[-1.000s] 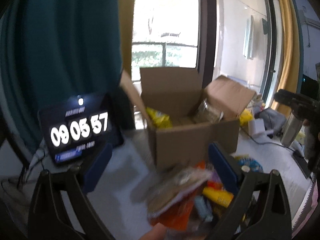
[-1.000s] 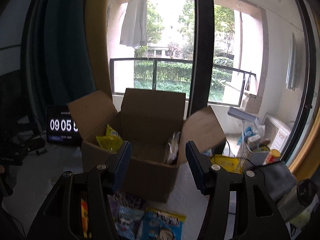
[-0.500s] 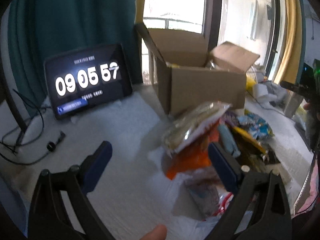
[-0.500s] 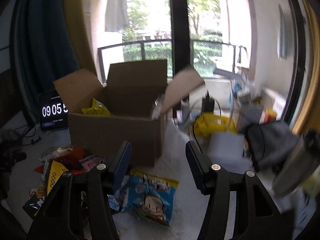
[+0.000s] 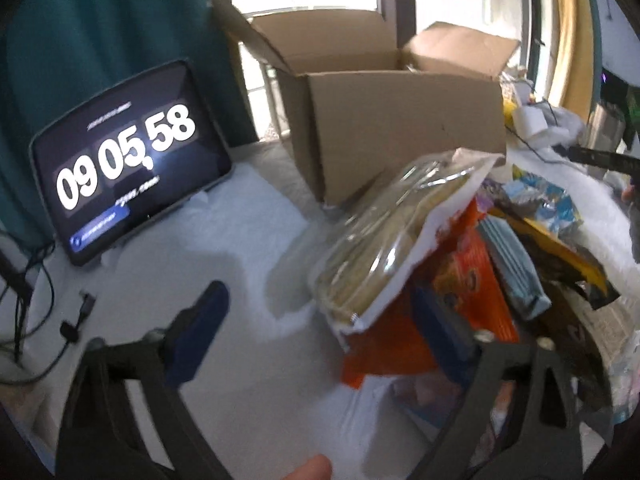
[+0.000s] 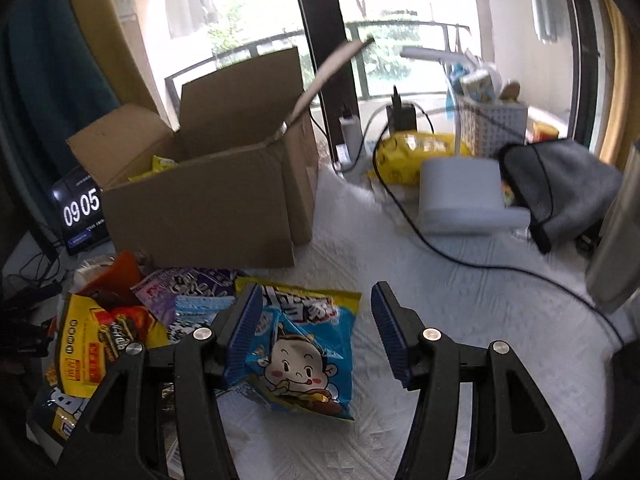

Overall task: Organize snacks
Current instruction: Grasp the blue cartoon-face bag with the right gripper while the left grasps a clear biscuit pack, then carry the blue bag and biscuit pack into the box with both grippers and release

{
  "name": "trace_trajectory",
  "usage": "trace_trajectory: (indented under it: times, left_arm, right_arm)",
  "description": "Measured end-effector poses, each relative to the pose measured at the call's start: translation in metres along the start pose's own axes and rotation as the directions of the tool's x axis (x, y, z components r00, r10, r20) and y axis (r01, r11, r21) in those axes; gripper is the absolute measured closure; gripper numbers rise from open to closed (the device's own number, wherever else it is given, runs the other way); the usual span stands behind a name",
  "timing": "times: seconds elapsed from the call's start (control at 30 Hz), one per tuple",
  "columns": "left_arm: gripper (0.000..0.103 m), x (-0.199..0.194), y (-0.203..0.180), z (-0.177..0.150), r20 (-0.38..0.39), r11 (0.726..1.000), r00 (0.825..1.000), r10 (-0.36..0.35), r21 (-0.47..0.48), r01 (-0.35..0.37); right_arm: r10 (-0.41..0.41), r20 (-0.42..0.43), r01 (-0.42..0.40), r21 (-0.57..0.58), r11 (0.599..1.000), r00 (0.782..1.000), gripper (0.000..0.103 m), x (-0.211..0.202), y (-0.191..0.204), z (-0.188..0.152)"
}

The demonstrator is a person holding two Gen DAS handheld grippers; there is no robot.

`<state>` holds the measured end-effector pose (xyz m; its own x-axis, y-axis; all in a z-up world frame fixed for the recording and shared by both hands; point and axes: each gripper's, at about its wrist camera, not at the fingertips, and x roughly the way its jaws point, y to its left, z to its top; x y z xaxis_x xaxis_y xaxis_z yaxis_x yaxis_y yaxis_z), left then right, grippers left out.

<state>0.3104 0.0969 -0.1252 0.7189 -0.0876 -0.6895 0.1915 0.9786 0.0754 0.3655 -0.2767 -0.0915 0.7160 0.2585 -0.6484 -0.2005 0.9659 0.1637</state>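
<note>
So the left gripper (image 5: pixel 320 328) is closing over the clear snack pack (image 5: pixel 400 240), right gripper (image 6: pixel 316 332) gaping, both empty.

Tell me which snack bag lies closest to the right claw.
The blue bag with the cartoon face. It lies just in front of the open right claw, while the other bags are piled further left.
</note>
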Motion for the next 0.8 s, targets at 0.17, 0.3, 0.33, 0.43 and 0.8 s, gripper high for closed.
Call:
trace_trajectory:
  times: [0.17,0.3,0.33,0.43,0.8]
  left_arm:
    - [0.021,0.013,-0.003,0.014,0.008,0.999,0.999,-0.044,0.011,0.044]
    - [0.050,0.027,-0.010,0.020,-0.039,0.995,0.995,-0.091,0.039,0.093]
    - [0.050,0.031,-0.013,0.021,-0.052,0.996,0.997,-0.061,0.055,0.064]
    - [0.060,0.030,-0.015,0.022,-0.045,0.997,0.997,-0.067,0.041,0.069]
    - [0.068,0.011,-0.006,0.014,-0.022,0.991,0.993,-0.119,-0.064,0.117]
  right_arm:
    - [-0.019,-0.056,0.019,0.005,1.000,0.998,0.036,0.022,-0.002,-0.005]
    - [0.022,-0.102,-0.017,0.053,0.998,0.995,0.024,0.038,-0.007,-0.006]
    - [0.036,-0.116,-0.029,0.064,0.998,0.993,0.021,0.042,-0.008,-0.007]
    - [0.071,-0.159,-0.056,0.094,0.994,0.985,0.020,0.055,-0.006,-0.011]
    - [0.049,-0.199,-0.043,0.036,0.998,0.979,0.029,0.060,0.012,-0.028]
